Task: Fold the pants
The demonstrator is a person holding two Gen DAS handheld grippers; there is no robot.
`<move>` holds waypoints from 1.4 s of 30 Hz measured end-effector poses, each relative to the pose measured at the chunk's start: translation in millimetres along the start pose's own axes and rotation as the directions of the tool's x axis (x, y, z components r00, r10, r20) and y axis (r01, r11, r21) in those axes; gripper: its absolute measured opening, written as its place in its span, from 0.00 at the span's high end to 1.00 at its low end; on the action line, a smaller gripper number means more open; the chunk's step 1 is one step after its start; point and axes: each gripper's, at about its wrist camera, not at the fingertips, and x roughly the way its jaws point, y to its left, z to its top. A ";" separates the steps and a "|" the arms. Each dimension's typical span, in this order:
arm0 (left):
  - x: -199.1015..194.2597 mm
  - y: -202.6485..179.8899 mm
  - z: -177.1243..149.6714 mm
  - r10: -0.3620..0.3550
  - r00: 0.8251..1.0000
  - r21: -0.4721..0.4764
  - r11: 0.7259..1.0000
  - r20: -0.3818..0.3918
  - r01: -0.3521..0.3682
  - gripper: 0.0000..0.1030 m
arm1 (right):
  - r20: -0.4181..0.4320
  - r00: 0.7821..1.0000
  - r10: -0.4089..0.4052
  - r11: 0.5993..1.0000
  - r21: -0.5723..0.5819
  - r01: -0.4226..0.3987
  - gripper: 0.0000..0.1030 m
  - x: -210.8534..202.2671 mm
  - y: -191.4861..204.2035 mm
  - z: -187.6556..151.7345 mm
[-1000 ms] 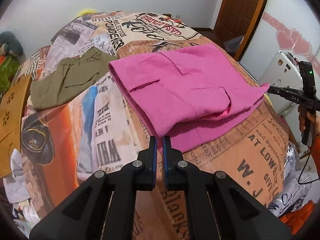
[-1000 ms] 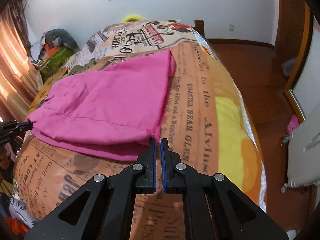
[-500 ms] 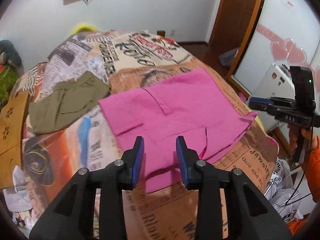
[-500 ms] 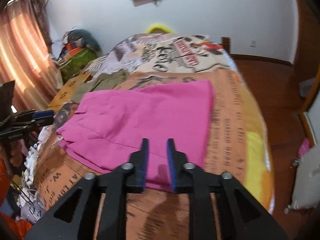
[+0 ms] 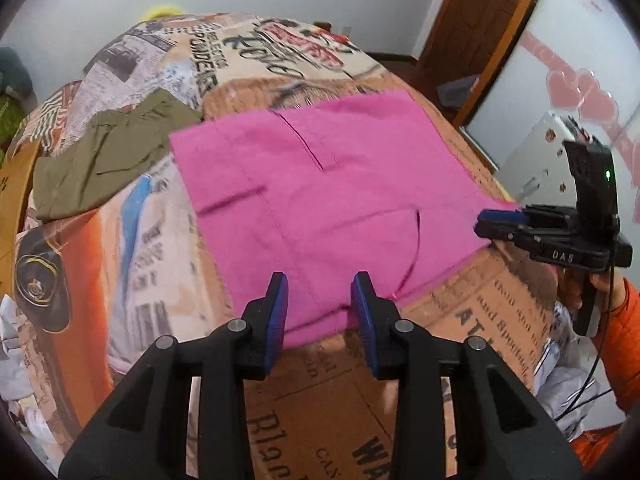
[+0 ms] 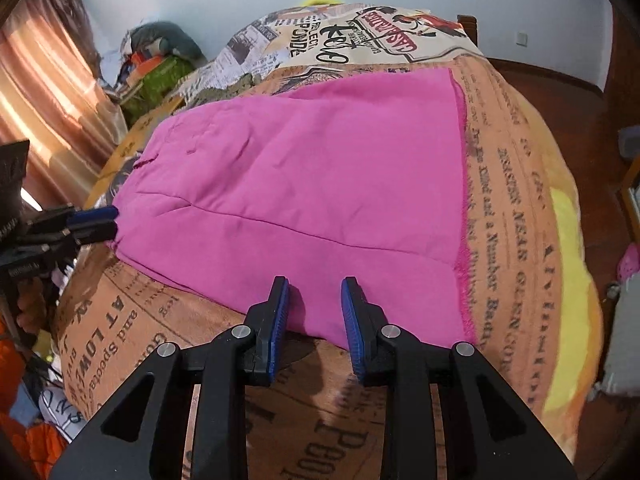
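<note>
The pink pants lie folded flat on the newspaper-print bed cover, also seen in the right wrist view. My left gripper is open and empty, just above the pants' near edge. My right gripper is open and empty over the near edge on its side. It shows in the left wrist view at the pants' right corner. The left gripper shows in the right wrist view at the left corner.
Olive-green pants lie on the cover to the left of the pink pair. A wooden door and a white appliance stand to the right. Clutter lies on the floor beside the bed.
Both grippers have opened, let go of the pink pants, and drawn back and up. The pants have settled flat on the cover.
</note>
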 end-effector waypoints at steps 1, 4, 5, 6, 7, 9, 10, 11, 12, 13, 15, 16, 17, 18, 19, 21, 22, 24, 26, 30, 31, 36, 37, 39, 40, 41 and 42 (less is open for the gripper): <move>-3.4 3.4 3.4 0.004 1.000 -0.007 1.000 0.010 -0.003 0.67 | 0.005 1.000 -0.007 1.000 -0.009 0.007 0.77 -3.7 -0.7 2.7; -16.2 20.0 22.6 0.033 0.998 -0.045 0.999 0.057 -0.030 0.67 | 0.050 0.998 -0.028 0.999 -0.018 0.029 0.76 -16.0 -5.0 17.8; -18.3 26.1 29.4 0.045 0.997 -0.053 0.998 0.068 -0.041 0.67 | 0.069 0.997 -0.034 0.999 -0.014 0.035 0.76 -20.3 -8.3 22.9; -19.7 32.0 36.2 0.061 0.995 -0.061 0.997 0.079 -0.057 0.67 | 0.090 0.995 -0.039 0.999 -0.009 0.040 0.75 -25.1 -12.5 29.1; -19.6 38.9 43.9 0.082 0.993 -0.070 0.995 0.087 -0.076 0.67 | 0.108 0.993 -0.046 0.999 -0.005 0.047 0.73 -27.9 -15.7 34.4; -16.2 53.1 57.6 0.111 0.990 -0.090 0.991 0.093 -0.102 0.67 | 0.141 0.988 -0.067 0.998 0.004 0.067 0.70 -33.1 -24.4 45.9; -12.5 60.9 65.0 0.121 0.988 -0.103 0.988 0.093 -0.112 0.67 | 0.152 0.985 -0.077 0.997 0.007 0.077 0.70 -33.8 -28.0 51.1; -8.7 67.8 71.1 0.128 0.988 -0.114 0.986 0.090 -0.117 0.67 | 0.160 0.983 -0.092 0.996 0.013 0.091 0.70 -33.1 -34.4 57.9; -1.9 75.7 79.6 0.132 0.988 -0.129 0.984 0.082 -0.121 0.67 | 0.164 0.981 -0.102 0.995 0.018 0.100 0.70 -32.0 -38.4 62.4; 3.7 81.3 84.6 0.134 0.988 -0.137 0.983 0.074 -0.123 0.67 | 0.167 0.980 -0.108 0.994 0.021 0.106 0.70 -30.6 -42.9 66.7; 15.3 90.7 93.8 0.136 0.989 -0.151 0.981 0.058 -0.126 0.67 | 0.168 0.977 -0.133 0.991 0.032 0.129 0.70 -23.1 -53.8 77.6; 23.1 96.3 99.5 0.133 0.990 -0.158 0.980 0.049 -0.123 0.67 | 0.166 0.976 -0.139 0.990 0.034 0.136 0.70 -20.2 -57.9 82.1; 29.7 100.6 103.7 0.129 0.991 -0.164 0.979 0.040 -0.121 0.67 | 0.163 0.976 -0.142 0.990 0.036 0.138 0.70 -15.8 -63.2 87.8; 35.6 104.6 107.1 0.126 0.992 -0.170 0.978 0.031 -0.119 0.67 | 0.158 0.976 -0.146 0.989 0.039 0.142 0.70 -9.6 -68.6 93.7; 42.7 109.1 110.2 0.121 0.992 -0.179 0.977 0.017 -0.116 0.67 | 0.155 0.977 -0.150 0.989 0.042 0.145 0.69 -4.7 -72.9 98.7; 56.8 115.9 114.0 0.106 0.994 -0.198 0.974 -0.009 -0.106 0.67 | 0.147 0.977 -0.158 0.987 0.049 0.152 0.65 9.0 -83.2 109.5; 64.9 119.2 114.6 0.092 0.995 -0.211 0.973 -0.026 -0.096 0.67 | 0.143 0.976 -0.163 0.986 0.055 0.156 0.62 16.5 -88.7 115.9; 76.1 122.4 113.8 0.074 0.996 -0.216 0.973 -0.049 -0.083 0.67 | 0.139 0.976 -0.168 0.985 0.059 0.162 0.62 27.9 -96.7 124.9; 88.3 122.8 109.6 0.071 0.995 -0.209 0.974 -0.074 -0.086 0.66 | 0.125 0.976 -0.176 0.984 0.064 0.169 0.62 40.3 -105.3 134.8; 98.1 123.2 99.6 0.058 0.995 -0.220 0.973 -0.080 -0.074 0.64 | 0.103 0.981 -0.165 0.985 0.072 0.158 0.62 62.6 -116.7 147.2; 98.5 123.9 97.8 0.051 0.996 -0.226 0.972 -0.074 -0.067 0.64 | 0.102 0.983 -0.151 0.987 0.069 0.145 0.62 66.2 -116.8 148.1; 99.6 121.4 98.3 0.036 0.995 -0.220 0.974 -0.089 -0.055 0.64 | 0.144 0.984 -0.107 0.994 0.027 0.104 0.96 69.5 -108.9 146.9; 99.1 118.7 98.2 0.042 0.995 -0.211 0.976 -0.089 -0.060 0.65 | 0.142 0.985 -0.097 0.995 0.027 0.094 0.96 70.2 -108.2 147.3; 97.4 113.5 97.0 0.055 0.995 -0.192 0.979 -0.080 -0.070 0.70 | 0.164 0.981 -0.106 0.994 0.007 0.107 0.97 68.7 -104.5 147.5; 95.8 110.5 96.3 0.063 0.996 -0.180 0.981 -0.071 -0.075 0.76 | 0.178 0.977 -0.121 0.992 -0.002 0.123 0.97 67.0 -102.8 148.1; 94.1 108.0 96.2 0.080 0.995 -0.162 0.983 -0.060 -0.088 0.82 | 0.194 0.972 -0.129 0.991 -0.005 0.133 0.97 63.8 -102.0 148.3; 91.7 104.3 96.1 0.103 0.994 -0.138 0.984 -0.046 -0.109 0.87 | 0.219 0.966 -0.137 0.990 -0.003 0.141 0.97 58.2 -101.9 148.3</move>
